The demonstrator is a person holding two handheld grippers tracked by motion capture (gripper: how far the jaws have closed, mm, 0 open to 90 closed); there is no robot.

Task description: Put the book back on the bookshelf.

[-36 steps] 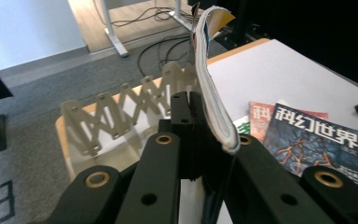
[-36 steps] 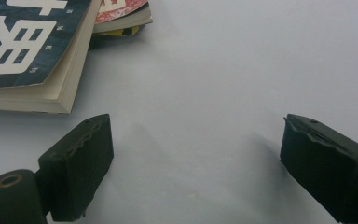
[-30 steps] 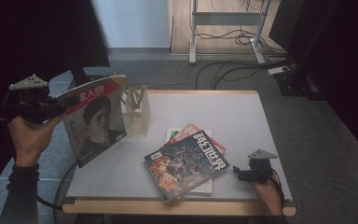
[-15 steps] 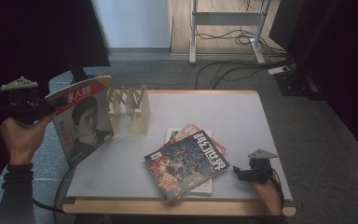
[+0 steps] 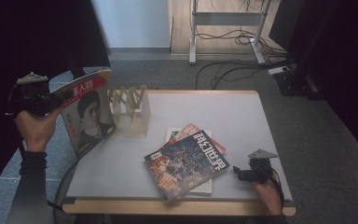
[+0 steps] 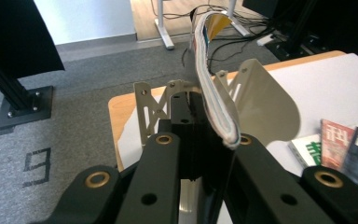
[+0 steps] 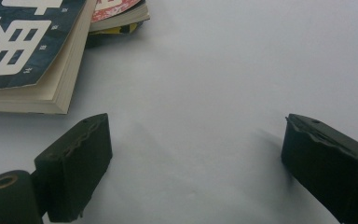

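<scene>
— Where's the magazine sitting against your left hand-held gripper (image 5: 51,100)?

— Your left hand-held gripper pinches the thin red-topped magazine with a portrait cover (image 5: 87,114) by its edge, jaws pressed together on it. You hold it upright off the left edge of the white counter (image 5: 214,112), just beside the pale wooden slotted rack (image 5: 129,109). In the left gripper view the page block (image 6: 214,100) curves up from between your jaws, with the rack's cream dividers (image 6: 265,105) behind it.

— And your right?

— Your right hand-held gripper (image 5: 241,173) rests low near the front right of the counter, jaws spread with nothing between them, beside the dark-covered book (image 5: 186,161) topping a small stack.

— Anything hard to make out?

— The magazine's lower edge hides part of the rack, and the books under the dark one are mostly covered.
</scene>
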